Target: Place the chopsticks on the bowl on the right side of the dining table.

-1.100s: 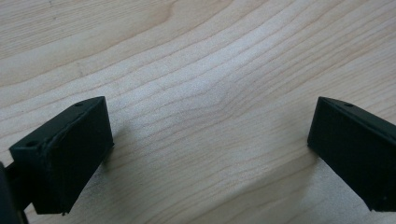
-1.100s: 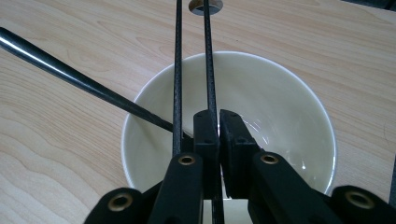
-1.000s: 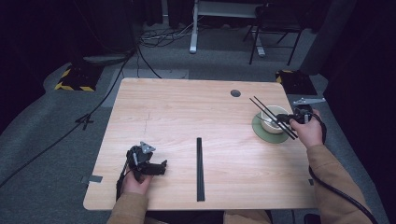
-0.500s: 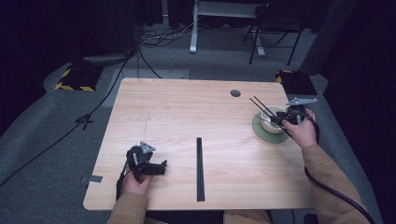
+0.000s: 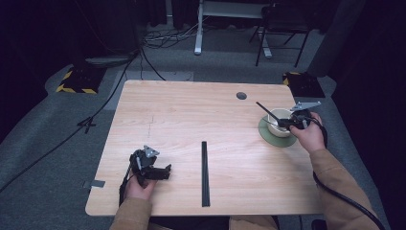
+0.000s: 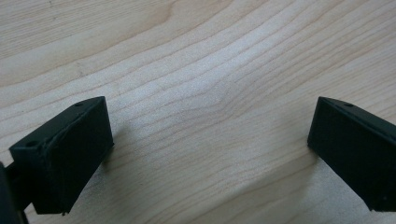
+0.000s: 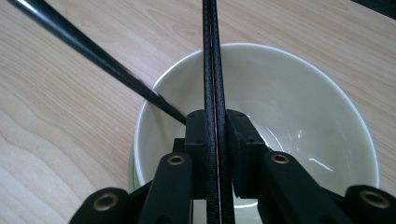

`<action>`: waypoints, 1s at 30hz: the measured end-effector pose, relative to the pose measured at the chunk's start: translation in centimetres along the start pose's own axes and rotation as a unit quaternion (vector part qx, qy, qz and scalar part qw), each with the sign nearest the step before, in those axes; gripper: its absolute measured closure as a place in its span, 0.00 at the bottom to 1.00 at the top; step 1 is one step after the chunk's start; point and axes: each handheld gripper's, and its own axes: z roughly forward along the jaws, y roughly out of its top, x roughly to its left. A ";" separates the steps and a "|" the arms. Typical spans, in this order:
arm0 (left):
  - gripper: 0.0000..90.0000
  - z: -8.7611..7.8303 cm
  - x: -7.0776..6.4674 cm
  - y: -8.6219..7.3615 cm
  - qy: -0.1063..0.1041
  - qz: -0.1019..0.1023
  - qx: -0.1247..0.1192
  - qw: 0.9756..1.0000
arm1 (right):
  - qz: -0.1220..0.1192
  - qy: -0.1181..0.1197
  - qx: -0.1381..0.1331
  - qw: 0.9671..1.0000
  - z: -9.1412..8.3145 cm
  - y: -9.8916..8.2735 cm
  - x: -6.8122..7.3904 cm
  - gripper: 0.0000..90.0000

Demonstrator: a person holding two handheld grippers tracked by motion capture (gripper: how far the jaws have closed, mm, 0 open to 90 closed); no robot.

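As viewed from above, largest first:

1. Counter (image 5: 191, 120). Pale wood grain, rectangular, with a small dark round hole near the far edge.

2. Black strip (image 5: 205, 172). Long and narrow. Lies flat on the counter near the middle of the front edge, pointing away from the person, well apart from both hands.

3. Green saucer (image 5: 268, 136). Round. Sits at the right side of the counter, under the bowl.

4. White bowl (image 7: 299, 93). Glossy inside. Stands upright on the green saucer, just in front of the right hand-held gripper.

5. Left hand-held gripper (image 5: 165, 171). Held in the left hand (image 5: 139, 184) at the front left of the counter, low over the wood. Released: jaws wide apart, bare wood grain between them in the left gripper view (image 6: 210, 140).

6. Right hand-held gripper (image 7: 215, 116). Held in the right hand (image 5: 309, 136), reaching over the bowl from its right. Jaws just closed in, now clenched on a thin black chopstick.

7. Held chopstick (image 7: 212, 56). Pinched between the two pads, running straight out from the jaws across the bowl's mouth and past its far rim.

8. Second chopstick (image 7: 93, 51). Black, glossy. Slants down across the bowl's rim, lower end inside the bowl beside the right jaws; contact with them not clear.
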 end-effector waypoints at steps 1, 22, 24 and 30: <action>0.00 0.0 0.0 0.0 0.000 0.000 0.000 1.000 | -0.003 0.001 0.001 1.000 -0.1 -0.1 0.0 0.87; 0.00 0.0 0.0 0.1 -0.001 -0.003 0.000 1.000 | 0.013 -0.056 -0.033 0.998 -4.4 -2.6 0.4 0.54; 0.00 0.0 0.0 0.1 -0.001 -0.002 0.000 1.000 | 0.015 -0.054 -0.024 0.998 -4.0 -2.7 0.5 0.54; 0.00 0.0 0.0 0.1 -0.001 -0.002 0.000 1.000 | 0.018 -0.066 -0.017 0.998 -3.8 -2.5 0.0 0.55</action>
